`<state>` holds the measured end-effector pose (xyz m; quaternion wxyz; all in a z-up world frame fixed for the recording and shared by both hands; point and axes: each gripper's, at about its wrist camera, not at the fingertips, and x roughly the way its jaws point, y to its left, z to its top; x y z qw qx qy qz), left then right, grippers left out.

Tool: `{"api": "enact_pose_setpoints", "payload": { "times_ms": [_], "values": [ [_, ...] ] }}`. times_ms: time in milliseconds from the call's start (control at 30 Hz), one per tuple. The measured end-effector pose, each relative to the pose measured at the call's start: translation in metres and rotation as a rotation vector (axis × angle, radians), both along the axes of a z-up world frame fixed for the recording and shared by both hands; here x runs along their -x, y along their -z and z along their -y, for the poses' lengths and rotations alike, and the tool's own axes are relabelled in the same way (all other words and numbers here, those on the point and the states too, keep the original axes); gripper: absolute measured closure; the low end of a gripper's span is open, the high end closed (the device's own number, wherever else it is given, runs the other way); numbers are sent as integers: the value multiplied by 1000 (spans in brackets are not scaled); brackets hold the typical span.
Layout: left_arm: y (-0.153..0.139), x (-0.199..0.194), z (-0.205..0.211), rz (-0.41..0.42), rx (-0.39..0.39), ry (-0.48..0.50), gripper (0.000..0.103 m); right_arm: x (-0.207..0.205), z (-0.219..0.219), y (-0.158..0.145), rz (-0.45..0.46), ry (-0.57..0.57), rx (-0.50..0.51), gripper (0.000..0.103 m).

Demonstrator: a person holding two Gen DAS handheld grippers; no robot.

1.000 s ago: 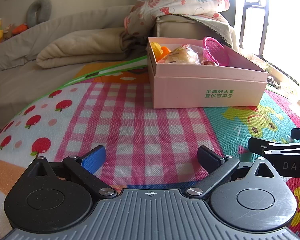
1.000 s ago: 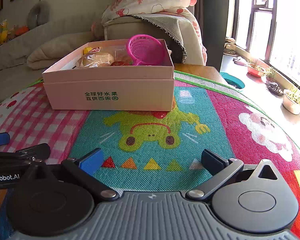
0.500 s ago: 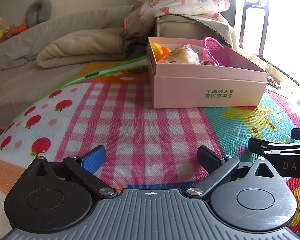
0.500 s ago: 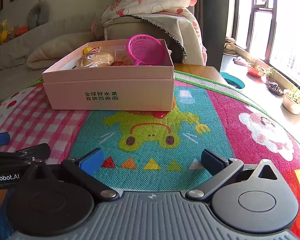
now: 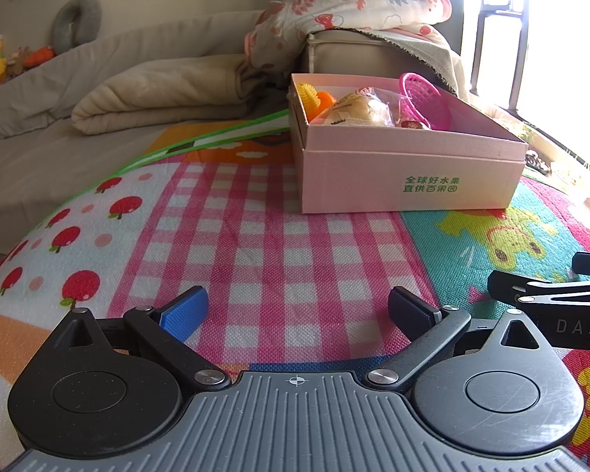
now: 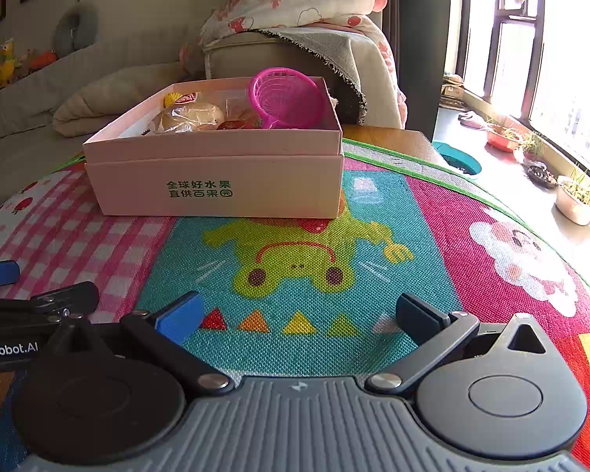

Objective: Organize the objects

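A pink cardboard box (image 5: 409,181) with green print stands on the colourful play mat (image 5: 255,259); it also shows in the right wrist view (image 6: 216,185). Inside lie a pink plastic basket (image 6: 285,98), a wrapped bun (image 6: 190,116), a yellow and orange toy (image 5: 314,98) and small packets. My left gripper (image 5: 297,310) is open and empty, low over the pink checked patch. My right gripper (image 6: 299,316) is open and empty, low over the frog picture. Both are well short of the box.
A sofa with a beige folded blanket (image 5: 157,98) and a flowered quilt (image 6: 295,4) stands behind the mat. Plant pots (image 6: 578,196) and a teal bowl (image 6: 458,161) sit by the window at right. Each gripper shows at the edge of the other's view.
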<state>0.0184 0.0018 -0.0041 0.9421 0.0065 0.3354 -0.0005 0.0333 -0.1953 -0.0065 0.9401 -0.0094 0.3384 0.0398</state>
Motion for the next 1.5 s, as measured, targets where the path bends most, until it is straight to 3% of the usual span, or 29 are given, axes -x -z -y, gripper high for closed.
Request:
{"api": "enact_pose_setpoints", "payload": {
  "times_ms": [1500],
  "values": [
    [0, 2, 1, 4, -8, -1, 1, 3, 1, 2, 7, 0, -10, 0]
  ]
}}
